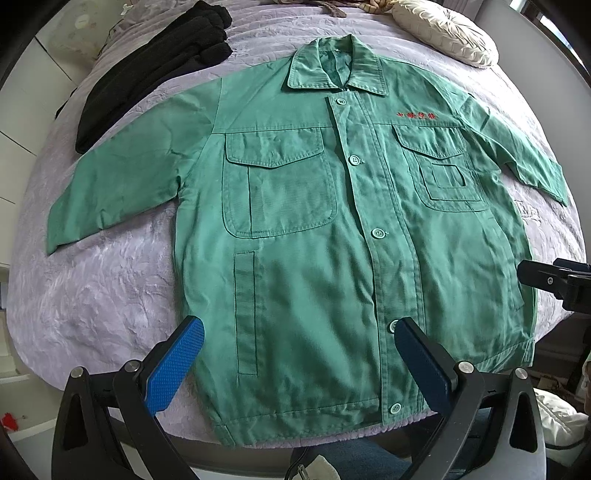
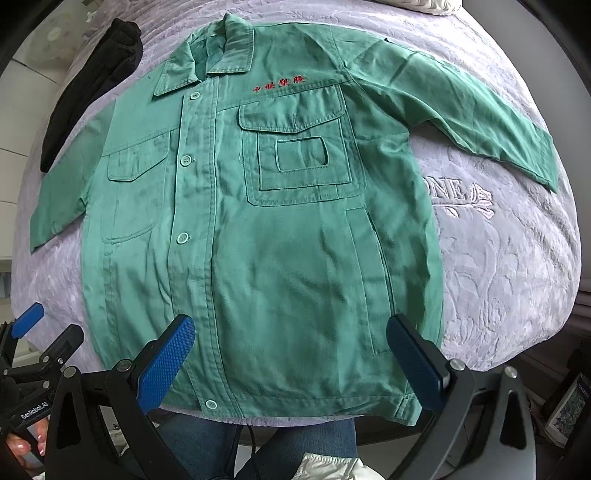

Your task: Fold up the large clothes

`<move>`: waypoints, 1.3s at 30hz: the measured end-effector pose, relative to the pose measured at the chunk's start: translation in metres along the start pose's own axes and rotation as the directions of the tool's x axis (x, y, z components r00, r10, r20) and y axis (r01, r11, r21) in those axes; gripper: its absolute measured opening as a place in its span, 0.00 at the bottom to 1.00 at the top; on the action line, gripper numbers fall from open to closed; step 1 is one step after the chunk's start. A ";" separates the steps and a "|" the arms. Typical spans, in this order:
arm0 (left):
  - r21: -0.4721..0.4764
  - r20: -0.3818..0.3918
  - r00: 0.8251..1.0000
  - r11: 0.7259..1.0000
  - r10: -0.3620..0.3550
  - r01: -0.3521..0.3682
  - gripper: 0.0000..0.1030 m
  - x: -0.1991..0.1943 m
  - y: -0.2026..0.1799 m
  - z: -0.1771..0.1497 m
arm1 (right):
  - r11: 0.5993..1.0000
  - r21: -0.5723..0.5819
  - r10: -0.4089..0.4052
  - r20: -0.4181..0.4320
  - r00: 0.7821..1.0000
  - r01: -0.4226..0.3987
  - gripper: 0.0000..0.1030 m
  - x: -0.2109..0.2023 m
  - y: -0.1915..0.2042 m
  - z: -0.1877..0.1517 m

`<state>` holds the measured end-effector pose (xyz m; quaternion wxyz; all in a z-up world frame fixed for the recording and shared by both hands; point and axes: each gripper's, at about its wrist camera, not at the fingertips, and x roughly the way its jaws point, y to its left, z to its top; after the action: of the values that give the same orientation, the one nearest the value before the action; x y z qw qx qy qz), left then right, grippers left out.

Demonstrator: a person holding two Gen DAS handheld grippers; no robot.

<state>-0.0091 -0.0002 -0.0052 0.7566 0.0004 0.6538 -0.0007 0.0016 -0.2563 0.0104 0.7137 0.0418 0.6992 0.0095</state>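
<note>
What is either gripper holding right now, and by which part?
Nothing. The left gripper and right gripper are both open above the hem end of the green work jacket, which lies spread flat on the bed, ungripped.

Home bedroom: bed (image 1: 92, 288) under a lavender embossed coverlet (image 2: 498, 258), cream ruched cushion (image 1: 447, 31) at its head, folded black garment (image 1: 147, 74) alongside, white cabinet doors (image 1: 22, 92) at left.
</note>
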 end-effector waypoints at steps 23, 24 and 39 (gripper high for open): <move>-0.003 0.005 1.000 1.000 0.007 -0.007 1.00 -0.003 0.001 -0.004 | 1.000 -0.008 -0.009 -0.001 1.000 0.009 1.00 -0.001 0.005 -0.007; -0.003 0.006 1.000 1.000 0.006 -0.006 1.00 -0.003 0.001 -0.004 | 1.000 -0.010 -0.011 -0.001 1.000 0.011 1.00 -0.001 0.006 -0.008; 0.000 0.008 1.000 1.000 0.016 -0.016 1.00 -0.010 0.003 -0.008 | 0.999 -0.030 -0.023 -0.008 1.000 0.023 1.00 0.000 0.010 -0.006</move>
<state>-0.0184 0.0028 0.0031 0.7593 0.0054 0.6507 0.0053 -0.0042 -0.2461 0.0113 0.7115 0.0230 0.7022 0.0122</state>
